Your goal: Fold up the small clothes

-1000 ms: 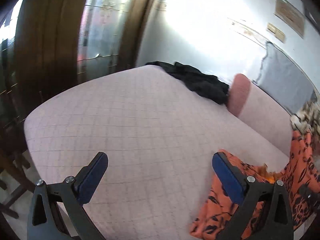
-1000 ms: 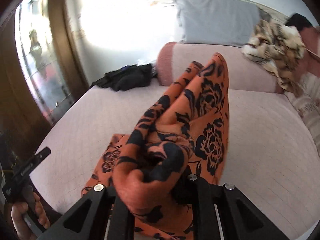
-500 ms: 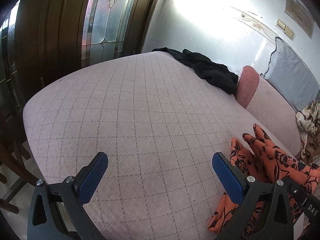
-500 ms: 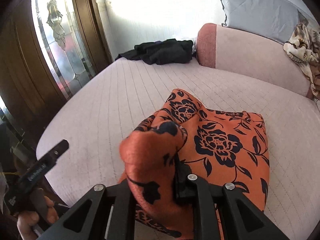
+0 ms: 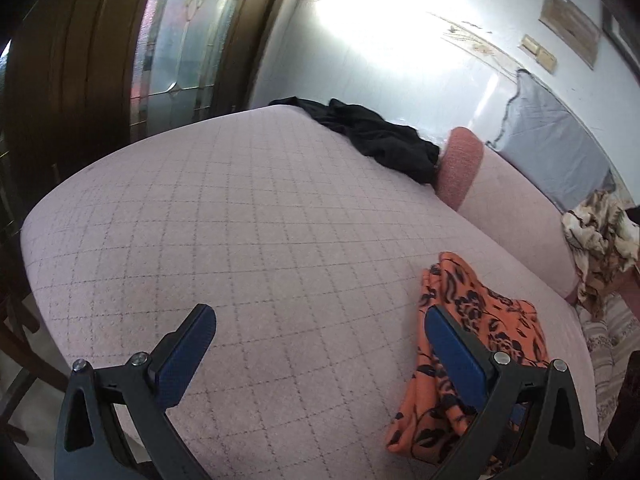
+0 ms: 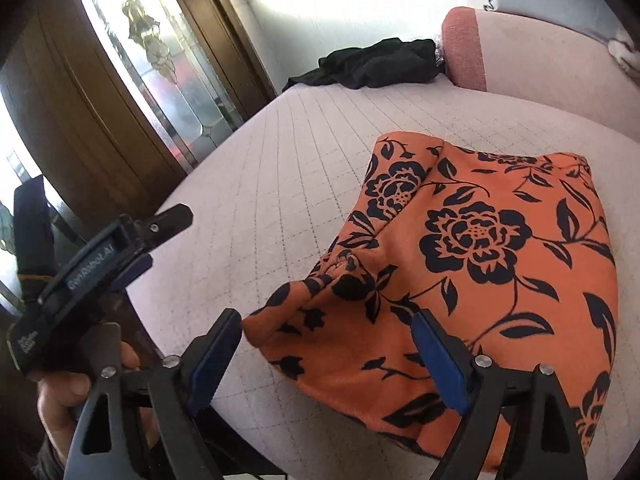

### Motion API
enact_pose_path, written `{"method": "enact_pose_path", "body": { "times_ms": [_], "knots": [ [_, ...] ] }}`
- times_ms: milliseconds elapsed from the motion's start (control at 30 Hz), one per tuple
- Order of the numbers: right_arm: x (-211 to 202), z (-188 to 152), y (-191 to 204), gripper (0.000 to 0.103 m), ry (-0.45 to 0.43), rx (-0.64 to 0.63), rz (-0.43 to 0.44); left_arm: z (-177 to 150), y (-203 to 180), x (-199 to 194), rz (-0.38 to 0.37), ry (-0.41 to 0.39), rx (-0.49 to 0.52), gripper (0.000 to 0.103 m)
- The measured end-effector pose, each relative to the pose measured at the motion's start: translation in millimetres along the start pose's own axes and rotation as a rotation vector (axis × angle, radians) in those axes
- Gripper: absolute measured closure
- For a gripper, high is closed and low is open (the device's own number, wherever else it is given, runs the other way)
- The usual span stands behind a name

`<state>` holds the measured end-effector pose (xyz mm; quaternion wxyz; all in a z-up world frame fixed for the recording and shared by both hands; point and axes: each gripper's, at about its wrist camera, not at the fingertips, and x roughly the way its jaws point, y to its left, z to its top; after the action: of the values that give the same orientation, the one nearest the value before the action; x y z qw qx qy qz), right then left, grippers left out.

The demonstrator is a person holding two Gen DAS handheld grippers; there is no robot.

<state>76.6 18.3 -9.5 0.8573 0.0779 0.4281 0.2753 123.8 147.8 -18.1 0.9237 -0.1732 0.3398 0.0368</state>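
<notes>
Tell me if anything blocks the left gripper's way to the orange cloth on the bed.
Nothing visible does. The left gripper hangs open over bare pink bedcover, and the orange cloth lies just beside its right finger. The right gripper is opening with the cloth's near corner between its fingers. The black garment lies far off.

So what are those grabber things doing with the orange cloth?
A person is folding small clothes on a pink quilted bed, with a gripper in each hand. The right gripper is opening its jaws, letting go of the orange flowered garment, which now lies folded on the bed; a corner sits between its fingers, unpinched. The left gripper waits open and empty beside it. A crumpled black garment lies at the far end.
</notes>
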Motion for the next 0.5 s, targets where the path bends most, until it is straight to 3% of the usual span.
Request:
{"method": "enact_pose_path", "body": {
  "times_ms": [133, 233, 267, 333, 367, 400, 500],
  "knots": [
    [-38.9, -12.9, -26.0, 0.014, -0.079, 0.099, -0.002, -14.2, -38.6, 1.3, -0.153, 0.077, 0.118, 0.000],
    [-68.1, -23.7, -57.0, 0.014, -0.130, 0.200, -0.030, -28.3, -67.3, 15.0, -0.151, 0.171, 0.207, 0.002],
    [-72.7, -25.3, -65.6, 0.014, -0.139, 0.227, -0.033, -33.1, -71.9, 21.0, -0.142, 0.210, 0.219, 0.009],
    [-82.9, -26.3, -80.2, 0.014, -0.154, 0.272, -0.043, -44.8, -76.1, 38.1, -0.155, 0.318, 0.219, 0.037],
    [-83.4, -28.0, -85.5, 0.014, -0.154, 0.287, -0.045, -50.4, -73.6, 48.2, -0.165, 0.380, 0.195, 0.062],
    [-83.6, -30.2, -89.6, 0.014, -0.150, 0.300, -0.044, -55.0, -67.4, 56.4, -0.184, 0.425, 0.150, 0.072],
    [-83.9, -36.4, -97.8, 0.014, -0.144, 0.320, -0.027, -56.2, -53.5, 64.1, -0.196, 0.460, 0.058, 0.072]
  ]
}}
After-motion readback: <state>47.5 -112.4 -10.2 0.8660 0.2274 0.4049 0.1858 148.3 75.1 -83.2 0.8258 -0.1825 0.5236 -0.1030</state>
